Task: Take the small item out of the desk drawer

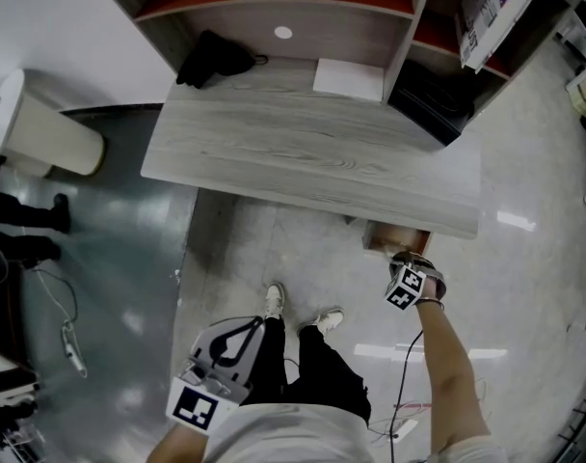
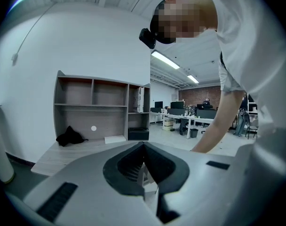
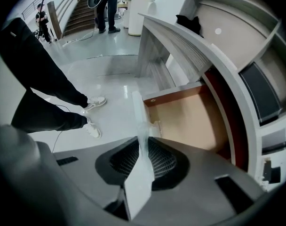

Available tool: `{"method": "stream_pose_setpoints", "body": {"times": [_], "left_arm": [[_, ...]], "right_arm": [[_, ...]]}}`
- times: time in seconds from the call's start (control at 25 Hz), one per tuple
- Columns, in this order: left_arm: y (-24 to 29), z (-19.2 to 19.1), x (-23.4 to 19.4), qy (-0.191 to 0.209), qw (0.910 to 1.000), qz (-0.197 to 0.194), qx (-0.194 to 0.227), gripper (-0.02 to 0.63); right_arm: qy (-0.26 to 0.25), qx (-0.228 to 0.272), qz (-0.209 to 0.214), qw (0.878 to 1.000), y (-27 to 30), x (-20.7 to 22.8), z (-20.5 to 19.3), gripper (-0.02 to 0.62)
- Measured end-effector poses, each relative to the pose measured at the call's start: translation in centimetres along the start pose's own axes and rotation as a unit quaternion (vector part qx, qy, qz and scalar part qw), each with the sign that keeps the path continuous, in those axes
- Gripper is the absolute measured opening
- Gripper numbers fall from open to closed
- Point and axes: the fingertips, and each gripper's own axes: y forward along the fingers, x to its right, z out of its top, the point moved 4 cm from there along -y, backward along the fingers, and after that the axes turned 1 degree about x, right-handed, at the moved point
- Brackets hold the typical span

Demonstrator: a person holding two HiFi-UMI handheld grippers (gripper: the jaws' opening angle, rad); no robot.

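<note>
The desk drawer (image 1: 397, 238) stands pulled out a little under the right end of the wooden desk (image 1: 303, 157). In the right gripper view its tan inside (image 3: 190, 121) looks bare, apart from a small pale thing (image 3: 155, 125) by the front panel that is too small to make out. My right gripper (image 1: 402, 261) (image 3: 143, 132) is at the drawer's front, its jaws closed on the thin pale front panel (image 3: 136, 105). My left gripper (image 1: 222, 351) (image 2: 144, 175) hangs low by the person's legs, shut and empty.
On the desk lie a black cloth (image 1: 214, 58) and a white sheet (image 1: 348, 77), with a black box (image 1: 433, 99) in the hutch. A white bin (image 1: 44, 128) stands to the left. The person's shoes (image 1: 303, 309) and a cable (image 1: 404, 394) are on the floor.
</note>
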Motion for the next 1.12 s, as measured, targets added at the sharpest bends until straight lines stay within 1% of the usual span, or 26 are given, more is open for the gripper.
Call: {"method": "stream_pose_setpoints", "body": {"times": [0.12, 0.32, 0.44, 0.72, 0.84, 1.12], "left_arm": [[0.3, 0.3, 0.2, 0.001, 1.0000, -0.006, 0.007, 0.015], [0.6, 0.6, 0.2, 0.001, 0.9999, -0.013, 0.009, 0.015], [0.8, 1.0, 0.1, 0.003, 0.9997, -0.018, 0.018, 0.015], [1.2, 2.0, -0.3, 0.010, 0.9987, -0.040, 0.031, 0.015], [1.4, 2.6, -0.5, 0.013, 0.9977, -0.052, 0.041, 0.015], [2.3, 4.3, -0.7, 0.020, 0.9941, -0.086, 0.064, 0.015]], "right_arm": [[0.014, 0.006, -0.010, 1.000, -0.5, 0.2, -0.2, 0.051], [0.036, 0.014, -0.019, 0.999, -1.4, 0.4, -0.3, 0.044], [0.050, 0.020, -0.021, 0.998, -2.0, 0.3, -0.1, 0.043], [0.109, 0.040, -0.033, 0.993, -4.4, 0.4, 0.4, 0.038], [0.134, 0.050, -0.045, 0.989, -5.7, 0.7, 0.7, 0.035], [0.200, 0.079, -0.073, 0.974, -9.3, 1.0, 1.6, 0.031]]}}
